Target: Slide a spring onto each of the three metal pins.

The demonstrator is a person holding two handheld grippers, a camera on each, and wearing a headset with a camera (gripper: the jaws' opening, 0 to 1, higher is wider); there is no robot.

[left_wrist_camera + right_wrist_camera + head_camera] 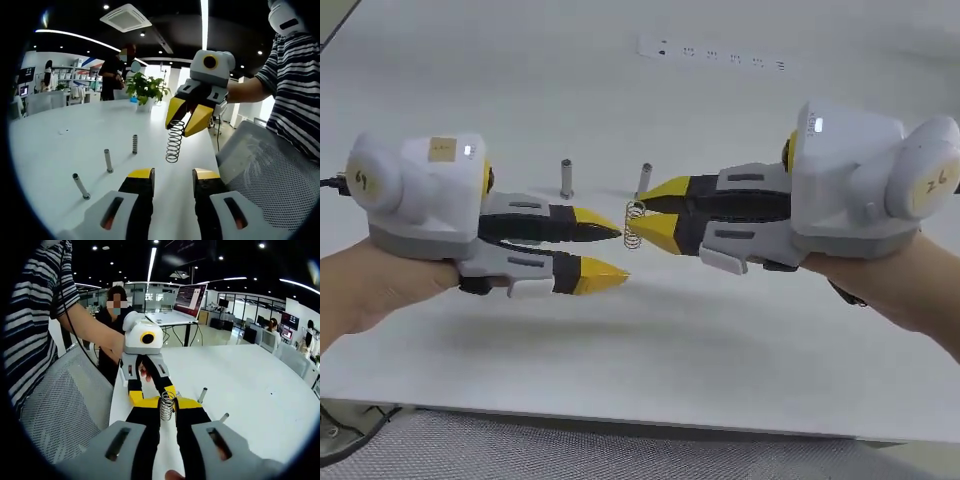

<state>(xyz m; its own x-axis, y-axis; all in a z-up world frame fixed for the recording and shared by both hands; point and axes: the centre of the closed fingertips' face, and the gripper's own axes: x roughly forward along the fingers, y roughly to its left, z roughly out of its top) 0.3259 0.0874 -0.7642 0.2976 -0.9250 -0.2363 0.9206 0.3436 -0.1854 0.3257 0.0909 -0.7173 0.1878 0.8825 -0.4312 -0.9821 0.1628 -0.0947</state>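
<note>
My right gripper [642, 216] is shut on the top of a coil spring [634, 228], which hangs above the white table [740, 340]. The left gripper [612, 252] faces it from the left, open and holding nothing. Two bare metal pins [566, 178] [645, 180] stand upright behind the fingertips. In the left gripper view my own left gripper [173, 174] is open, and the right gripper [189, 116] dangles the spring [174, 142]. Two bare pins [81, 186] [108, 161] stand in a row with a third pin [134, 144] that carries a spring. In the right gripper view the held spring [166, 411] sits between the fingertips.
A white power strip [710, 52] lies at the far side of the table. The table's front edge [620, 412] runs close below both grippers. A potted plant [145, 90] stands at one end of the table, a laptop [187, 300] at the other. A mesh chair [65, 405] is beside it.
</note>
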